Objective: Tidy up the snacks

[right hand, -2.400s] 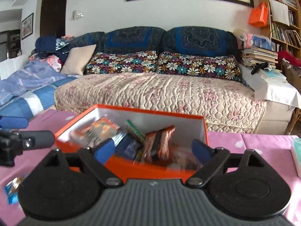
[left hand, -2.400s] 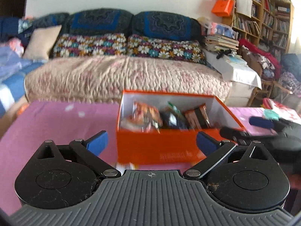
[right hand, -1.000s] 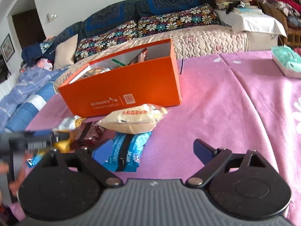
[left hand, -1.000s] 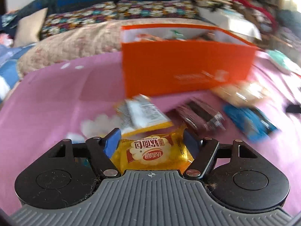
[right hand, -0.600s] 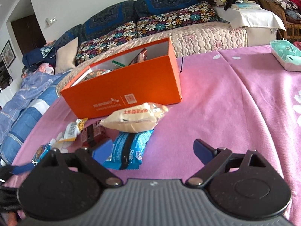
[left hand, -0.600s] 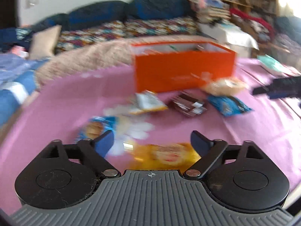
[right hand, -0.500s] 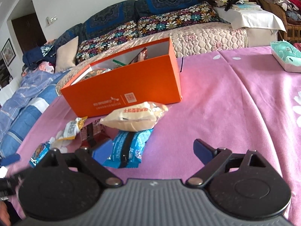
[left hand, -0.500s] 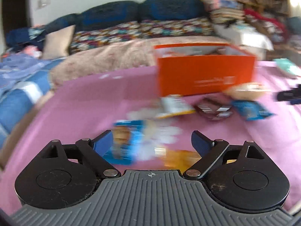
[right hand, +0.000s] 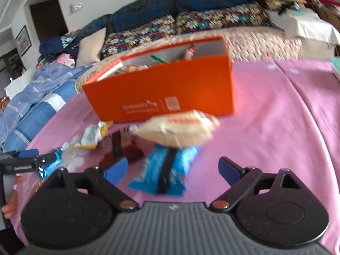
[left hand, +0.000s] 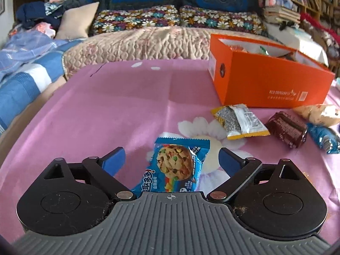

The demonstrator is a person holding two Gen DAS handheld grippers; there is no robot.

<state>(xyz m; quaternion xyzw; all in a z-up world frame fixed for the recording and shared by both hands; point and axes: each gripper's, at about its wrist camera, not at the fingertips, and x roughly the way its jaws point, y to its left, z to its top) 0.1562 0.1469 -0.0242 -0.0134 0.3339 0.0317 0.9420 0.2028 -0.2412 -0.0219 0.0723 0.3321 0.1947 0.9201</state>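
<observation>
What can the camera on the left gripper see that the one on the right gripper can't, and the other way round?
Only the left wrist view shows the cookie packet's face clearly, lying between the open left gripper fingers, untouched. Only the right wrist view shows the blue packet whole, between the open right gripper fingers, and a person's hand at the left edge. Both show the orange box holding snacks, the beige packet, the brown packet, the yellow-edged packet and the pink tablecloth.
</observation>
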